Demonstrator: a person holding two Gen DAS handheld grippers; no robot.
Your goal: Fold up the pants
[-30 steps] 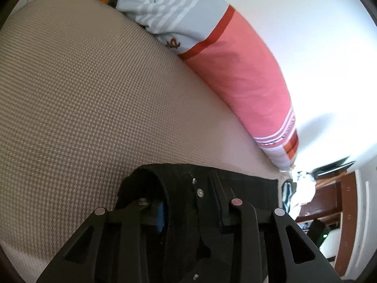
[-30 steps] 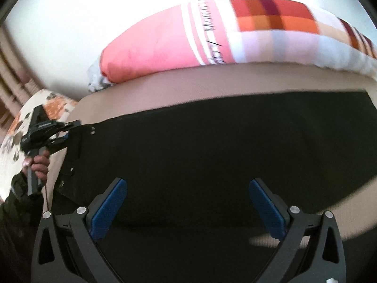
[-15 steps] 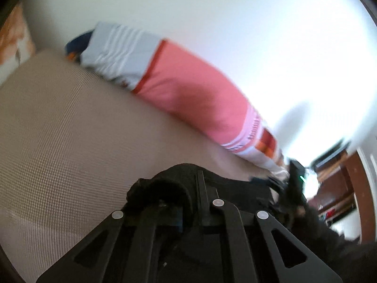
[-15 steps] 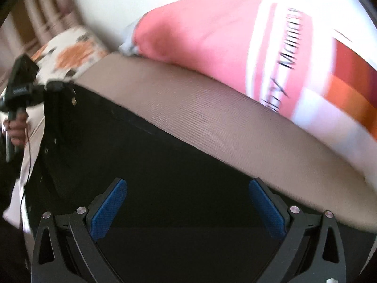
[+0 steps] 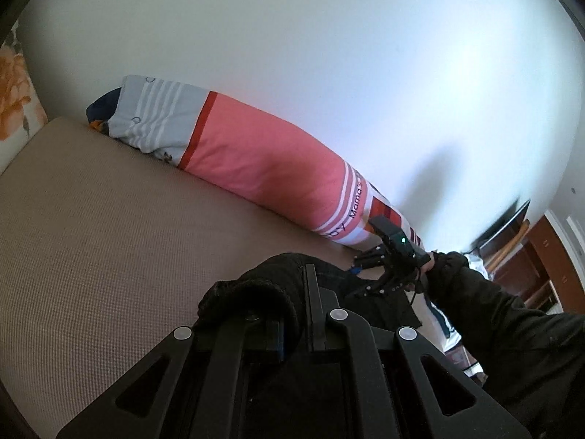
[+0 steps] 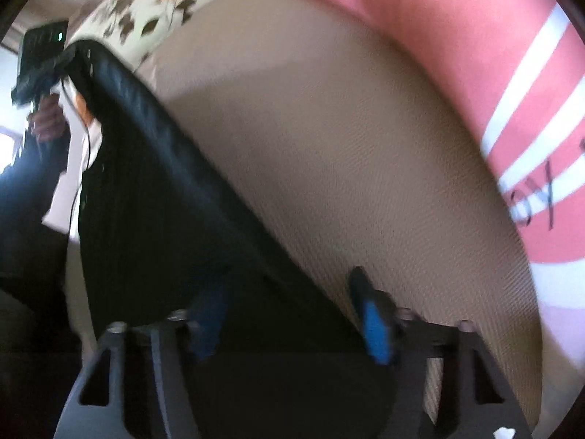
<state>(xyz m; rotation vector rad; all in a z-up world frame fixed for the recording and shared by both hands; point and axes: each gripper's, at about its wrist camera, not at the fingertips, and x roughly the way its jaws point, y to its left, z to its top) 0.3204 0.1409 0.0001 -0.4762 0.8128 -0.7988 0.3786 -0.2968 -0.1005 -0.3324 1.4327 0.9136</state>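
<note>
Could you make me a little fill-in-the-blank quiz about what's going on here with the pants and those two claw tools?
1. The left gripper is shut on the ____ pants.
2. The pants are spread over a ____ mattress.
3. The right gripper has ____ pads on its fingers.
4. The long pillow lies against the ____.

Answers: black; beige; blue; wall

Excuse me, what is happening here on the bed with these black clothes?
A person is folding black pants on a beige mattress, holding a gripper in each hand. The left gripper is shut on one bunched end of the pants and holds it lifted. The right gripper has just been closing over the far edge of the fabric. A long pink pillow lies along the wall.
</note>
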